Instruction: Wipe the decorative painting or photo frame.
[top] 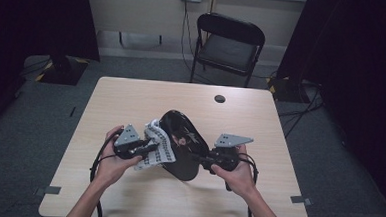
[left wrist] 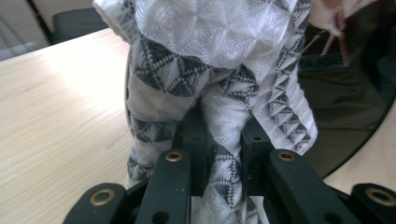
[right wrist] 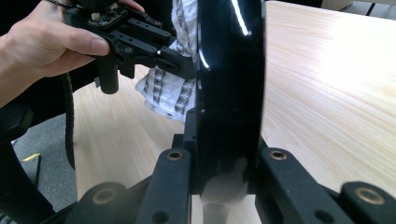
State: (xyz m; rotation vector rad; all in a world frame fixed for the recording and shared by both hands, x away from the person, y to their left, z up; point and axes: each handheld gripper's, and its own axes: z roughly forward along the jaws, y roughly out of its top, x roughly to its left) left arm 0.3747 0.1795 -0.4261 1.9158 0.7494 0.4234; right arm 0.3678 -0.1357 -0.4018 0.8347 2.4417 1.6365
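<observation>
A glossy black plate (top: 181,143) is held tilted above the middle of the wooden table (top: 131,95). My right gripper (top: 203,160) is shut on its rim; in the right gripper view the black plate (right wrist: 229,93) stands edge-on between the jaws. My left gripper (top: 155,147) is shut on a white cloth with a grey triangle pattern (top: 158,144), pressed against the plate's left side. In the left gripper view the cloth (left wrist: 219,79) bunches up between the jaws, with the dark plate (left wrist: 345,102) behind it at the right. The left gripper (right wrist: 180,63) and its hand also appear in the right gripper view.
A black folding chair (top: 229,45) stands beyond the table's far edge. A dark round cable hole (top: 220,98) sits near the far right of the tabletop. Black curtains hang at both sides, and cables run over the grey floor.
</observation>
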